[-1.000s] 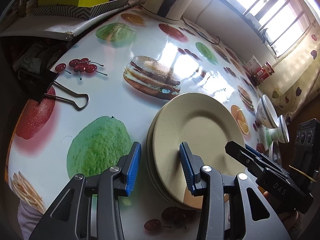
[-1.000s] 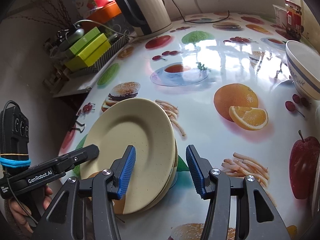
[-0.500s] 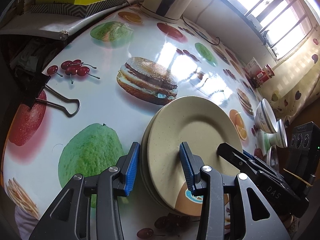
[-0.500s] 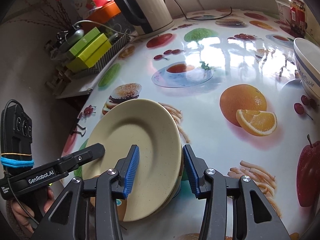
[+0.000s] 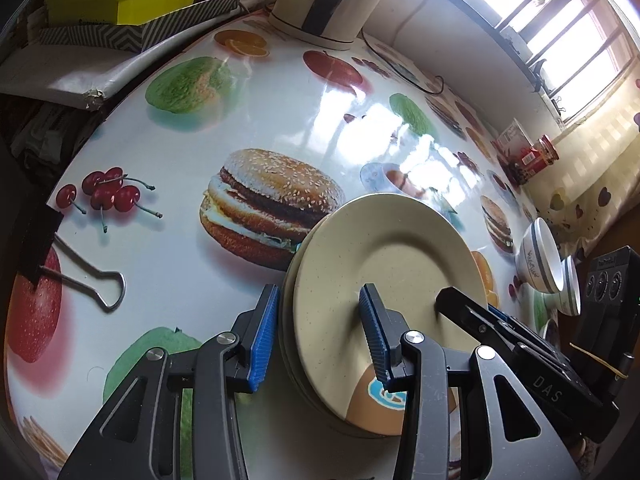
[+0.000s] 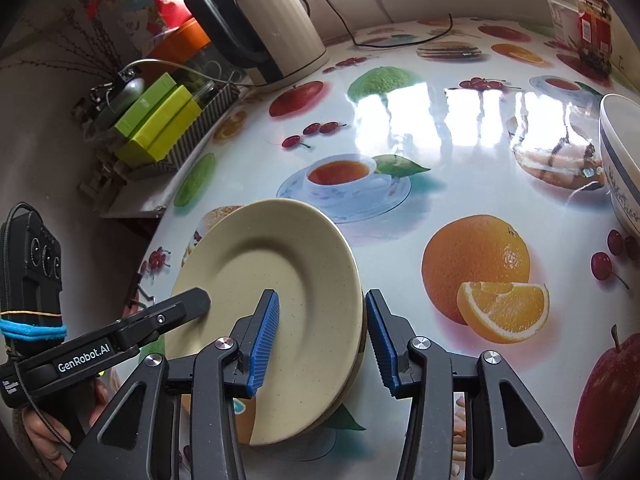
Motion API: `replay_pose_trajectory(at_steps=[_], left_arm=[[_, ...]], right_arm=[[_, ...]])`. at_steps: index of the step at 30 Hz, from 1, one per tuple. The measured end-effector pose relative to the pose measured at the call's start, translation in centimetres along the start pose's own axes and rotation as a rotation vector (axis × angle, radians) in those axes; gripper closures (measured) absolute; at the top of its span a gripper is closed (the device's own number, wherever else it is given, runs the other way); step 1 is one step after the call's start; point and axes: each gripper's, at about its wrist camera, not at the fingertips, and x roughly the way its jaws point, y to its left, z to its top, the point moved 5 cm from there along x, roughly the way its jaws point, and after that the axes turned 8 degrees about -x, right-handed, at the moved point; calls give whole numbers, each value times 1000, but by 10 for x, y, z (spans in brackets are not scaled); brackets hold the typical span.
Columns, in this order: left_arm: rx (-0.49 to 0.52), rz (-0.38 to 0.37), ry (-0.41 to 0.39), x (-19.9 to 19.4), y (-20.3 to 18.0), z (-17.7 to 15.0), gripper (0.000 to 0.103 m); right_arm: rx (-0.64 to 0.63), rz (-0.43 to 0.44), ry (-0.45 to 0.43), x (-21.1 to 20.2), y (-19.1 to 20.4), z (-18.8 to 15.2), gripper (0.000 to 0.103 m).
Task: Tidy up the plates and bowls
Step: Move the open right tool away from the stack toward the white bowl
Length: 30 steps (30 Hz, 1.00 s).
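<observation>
Your left claw and right claw each pinch opposite rims of the beige plate stack, which sits tilted between them over the worktop; bowls sit right of your left claw.

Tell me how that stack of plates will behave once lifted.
The stack of plates looks rigid and glossy, so probably slippery against the pads. With several plates gripped at opposite rims, the lower ones may shift or slide. They are likely heavy and breakable if dropped.
</observation>
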Motion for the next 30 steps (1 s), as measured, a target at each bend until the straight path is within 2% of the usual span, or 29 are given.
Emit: replay_pose_trajectory(at_steps=[13, 24, 28, 30], left_arm=[[36, 4, 12, 23, -22, 32, 61], [57, 1, 18, 31, -33, 40, 61], [78, 21, -11, 21, -36, 43, 61], [96, 35, -55, 10, -38, 45, 61]], right_arm=[[42, -29, -13, 10, -26, 33, 59], [58, -41, -38, 8, -40, 43, 59], [71, -49, -65, -3, -43, 44, 59], [73, -58, -88, -13, -45, 44, 59]])
